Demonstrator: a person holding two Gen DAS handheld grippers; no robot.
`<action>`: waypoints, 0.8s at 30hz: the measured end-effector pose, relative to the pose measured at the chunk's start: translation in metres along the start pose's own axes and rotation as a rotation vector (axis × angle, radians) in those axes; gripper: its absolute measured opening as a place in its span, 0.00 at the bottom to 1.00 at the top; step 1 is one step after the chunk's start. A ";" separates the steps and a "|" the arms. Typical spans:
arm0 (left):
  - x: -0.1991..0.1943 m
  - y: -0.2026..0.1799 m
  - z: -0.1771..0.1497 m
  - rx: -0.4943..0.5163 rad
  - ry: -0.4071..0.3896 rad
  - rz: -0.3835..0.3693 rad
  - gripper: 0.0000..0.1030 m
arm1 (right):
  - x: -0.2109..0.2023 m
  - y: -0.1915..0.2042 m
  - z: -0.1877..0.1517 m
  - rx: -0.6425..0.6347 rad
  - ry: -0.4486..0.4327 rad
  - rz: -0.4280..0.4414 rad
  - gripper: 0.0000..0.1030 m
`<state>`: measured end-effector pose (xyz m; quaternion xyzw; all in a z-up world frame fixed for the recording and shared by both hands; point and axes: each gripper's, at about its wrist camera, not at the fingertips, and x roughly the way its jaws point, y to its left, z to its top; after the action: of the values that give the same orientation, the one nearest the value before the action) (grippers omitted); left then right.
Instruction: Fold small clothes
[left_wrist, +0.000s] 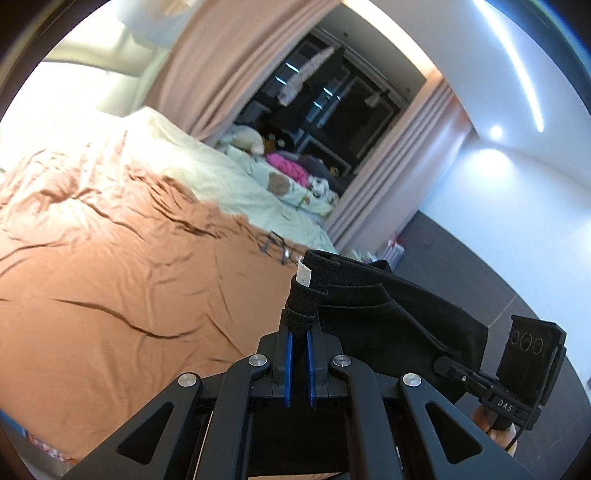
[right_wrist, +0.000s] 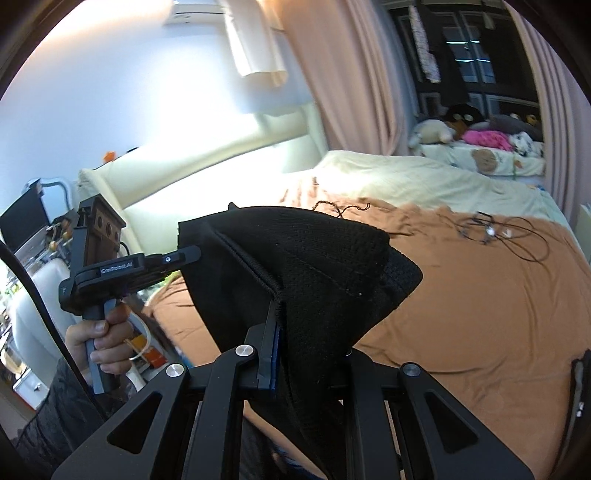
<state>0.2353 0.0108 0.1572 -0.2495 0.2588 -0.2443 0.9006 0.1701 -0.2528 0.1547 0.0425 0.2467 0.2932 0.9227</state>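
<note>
A small black garment (left_wrist: 391, 306) with an elastic waistband and a white tag hangs in the air between both grippers, above the brown bedsheet (left_wrist: 110, 266). My left gripper (left_wrist: 300, 325) is shut on a bunched end of the waistband. In the left wrist view the right gripper (left_wrist: 448, 365) grips the far side of the cloth. In the right wrist view the black garment (right_wrist: 317, 266) drapes over my right gripper (right_wrist: 277, 314), which is shut on its edge; one finger is hidden by cloth. The left gripper (right_wrist: 184, 256) holds the other end, with a hand (right_wrist: 99, 343) on its handle.
A brown sheet (right_wrist: 480, 314) covers the bed, with a pale cream blanket (right_wrist: 406, 177) behind. A tangle of thin dark cords (right_wrist: 484, 229) lies on the sheet. Pink curtains (left_wrist: 207, 66), a dark window and stuffed toys (right_wrist: 480, 133) are at the back. A cluttered bedside stand (right_wrist: 29, 229) is on the left.
</note>
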 end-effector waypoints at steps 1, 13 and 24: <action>-0.009 0.005 0.001 -0.006 -0.011 0.003 0.06 | 0.002 0.008 0.000 -0.003 0.003 0.012 0.08; -0.129 0.083 0.020 -0.047 -0.148 0.096 0.06 | 0.082 0.060 0.025 -0.079 0.034 0.151 0.08; -0.215 0.160 0.038 -0.025 -0.219 0.280 0.06 | 0.164 0.079 0.029 -0.123 0.054 0.304 0.08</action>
<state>0.1472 0.2667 0.1674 -0.2471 0.1944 -0.0845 0.9455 0.2591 -0.0938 0.1265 0.0151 0.2435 0.4451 0.8616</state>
